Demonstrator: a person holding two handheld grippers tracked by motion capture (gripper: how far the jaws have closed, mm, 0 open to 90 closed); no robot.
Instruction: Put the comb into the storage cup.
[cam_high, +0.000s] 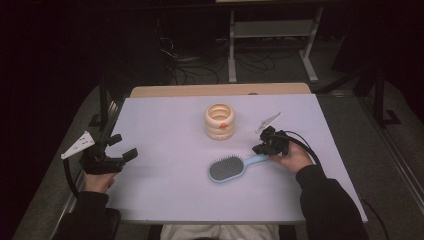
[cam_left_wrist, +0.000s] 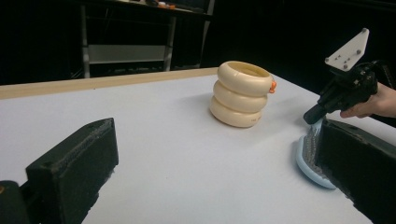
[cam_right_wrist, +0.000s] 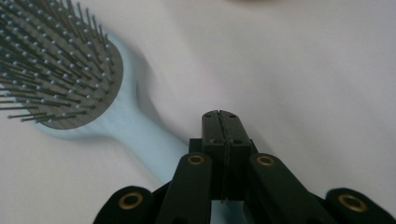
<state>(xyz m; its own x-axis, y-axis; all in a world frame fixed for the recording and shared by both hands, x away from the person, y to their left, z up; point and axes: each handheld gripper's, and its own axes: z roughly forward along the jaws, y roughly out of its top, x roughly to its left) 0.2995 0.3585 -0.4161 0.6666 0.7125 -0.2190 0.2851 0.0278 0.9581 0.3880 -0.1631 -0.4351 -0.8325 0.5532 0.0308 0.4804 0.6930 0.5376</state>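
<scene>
Hairbrush (cam_high: 231, 168) lies on the counter (cam_high: 165, 125), bristles up, handle pointing right. Right gripper (cam_high: 263, 146) sits over the handle end. Stacked ring holder (cam_high: 220, 121) stands behind the hairbrush, apart from it. Left gripper (cam_high: 125, 147) is at the counter's left edge, well apart from both.

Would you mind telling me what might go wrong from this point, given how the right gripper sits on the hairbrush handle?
1. The right gripper has its jaws shut above the handle of the hairbrush rather than around it, so lifting now would probably leave the brush on the table.
2. Pressing down on the handle could tip or skid the brush.
3. A forward sweep might knock the stacked-ring holder just beyond.
</scene>
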